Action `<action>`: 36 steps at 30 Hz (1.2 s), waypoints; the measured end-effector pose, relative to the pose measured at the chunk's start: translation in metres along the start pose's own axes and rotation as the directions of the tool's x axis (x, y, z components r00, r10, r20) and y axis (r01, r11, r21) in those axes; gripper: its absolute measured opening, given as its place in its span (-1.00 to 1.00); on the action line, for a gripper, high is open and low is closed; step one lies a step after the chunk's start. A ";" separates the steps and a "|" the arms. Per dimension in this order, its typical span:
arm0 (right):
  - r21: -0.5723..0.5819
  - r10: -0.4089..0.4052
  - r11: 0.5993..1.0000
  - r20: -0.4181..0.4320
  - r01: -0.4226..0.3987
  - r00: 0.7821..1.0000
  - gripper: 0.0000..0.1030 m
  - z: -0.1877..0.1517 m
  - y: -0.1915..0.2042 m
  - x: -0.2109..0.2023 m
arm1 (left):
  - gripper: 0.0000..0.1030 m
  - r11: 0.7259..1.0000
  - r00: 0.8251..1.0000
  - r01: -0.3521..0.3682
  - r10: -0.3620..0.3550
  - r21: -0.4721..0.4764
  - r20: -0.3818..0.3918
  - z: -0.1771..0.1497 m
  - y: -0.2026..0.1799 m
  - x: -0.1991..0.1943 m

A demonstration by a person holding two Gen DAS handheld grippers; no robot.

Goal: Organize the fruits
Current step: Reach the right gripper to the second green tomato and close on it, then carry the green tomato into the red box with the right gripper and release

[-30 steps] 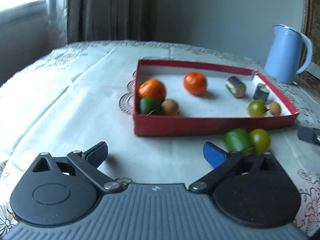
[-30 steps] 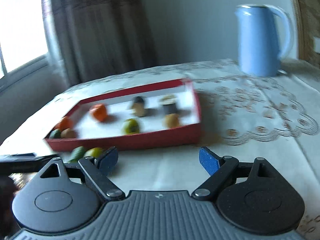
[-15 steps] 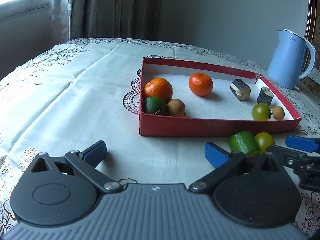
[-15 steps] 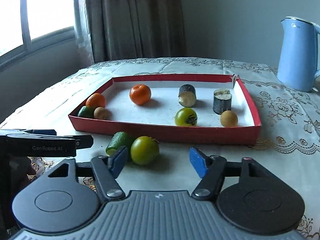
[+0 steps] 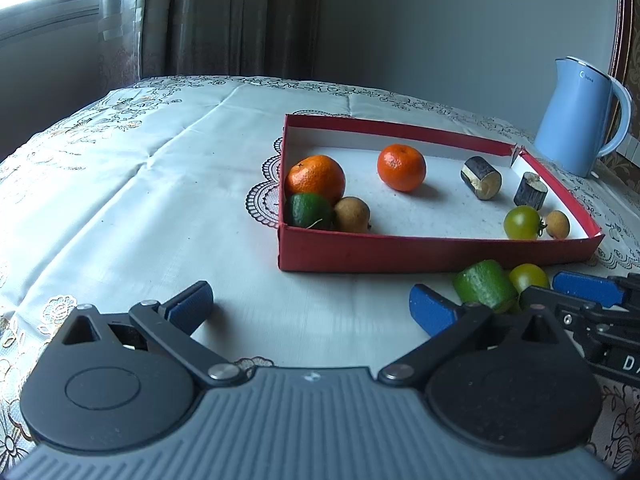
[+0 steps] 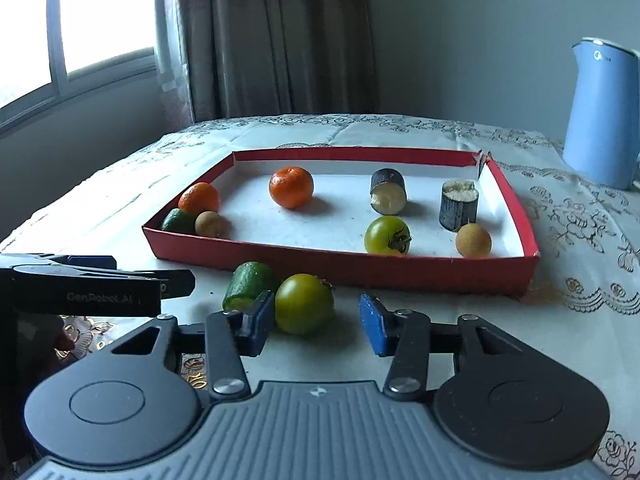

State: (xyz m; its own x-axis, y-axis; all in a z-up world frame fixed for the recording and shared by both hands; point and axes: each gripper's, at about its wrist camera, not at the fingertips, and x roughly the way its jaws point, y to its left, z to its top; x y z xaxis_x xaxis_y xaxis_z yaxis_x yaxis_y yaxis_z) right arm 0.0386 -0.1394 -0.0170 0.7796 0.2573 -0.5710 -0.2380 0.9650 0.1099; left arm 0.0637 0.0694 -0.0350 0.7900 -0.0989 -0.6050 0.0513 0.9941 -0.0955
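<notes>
The right gripper is being closed around the green tomato, just before the red tray; the pads are not yet pressed on. The left gripper is held wide open, nothing grasped.

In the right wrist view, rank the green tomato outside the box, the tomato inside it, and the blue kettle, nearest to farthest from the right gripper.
1. Green tomato outside the box, between the right gripper's fingers.
2. Tomato inside the box, behind the near wall.
3. Blue kettle, far right, beyond the red box.

Right gripper jaws have just been closing; left gripper gapes.
</notes>
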 end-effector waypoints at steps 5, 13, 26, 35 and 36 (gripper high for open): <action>-0.015 -0.014 1.000 0.003 0.014 1.000 -0.16 0.001 0.002 -0.001 | 1.00 1.000 1.000 0.001 -0.001 -0.001 0.000 0.000 0.001 0.000; -0.008 -0.036 0.999 -0.033 0.035 0.999 -0.16 0.003 0.003 0.003 | 1.00 1.000 1.000 0.004 -0.004 -0.004 0.002 0.000 0.001 0.000; -0.028 -0.050 0.998 -0.017 0.049 0.999 -0.16 0.004 0.003 0.015 | 1.00 1.000 1.000 0.004 -0.004 -0.004 0.002 -0.001 0.002 -0.001; -0.040 -0.057 0.998 0.013 0.057 0.998 -0.35 0.002 0.006 0.018 | 1.00 1.000 1.000 -0.006 0.006 0.007 -0.002 -0.001 0.000 0.000; -0.034 -0.055 0.998 0.015 0.056 0.998 -0.36 0.002 0.005 0.017 | 1.00 1.000 1.000 -0.007 0.007 0.009 -0.003 -0.001 -0.001 0.000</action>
State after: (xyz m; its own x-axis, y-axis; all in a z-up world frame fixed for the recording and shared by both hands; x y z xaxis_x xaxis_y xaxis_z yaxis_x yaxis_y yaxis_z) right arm 0.0520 -0.1300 -0.0246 0.8002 0.2041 -0.5640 -0.2135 0.9757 0.0501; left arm 0.0635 0.0686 -0.0357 0.7888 -0.0916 -0.6077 0.0509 0.9952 -0.0839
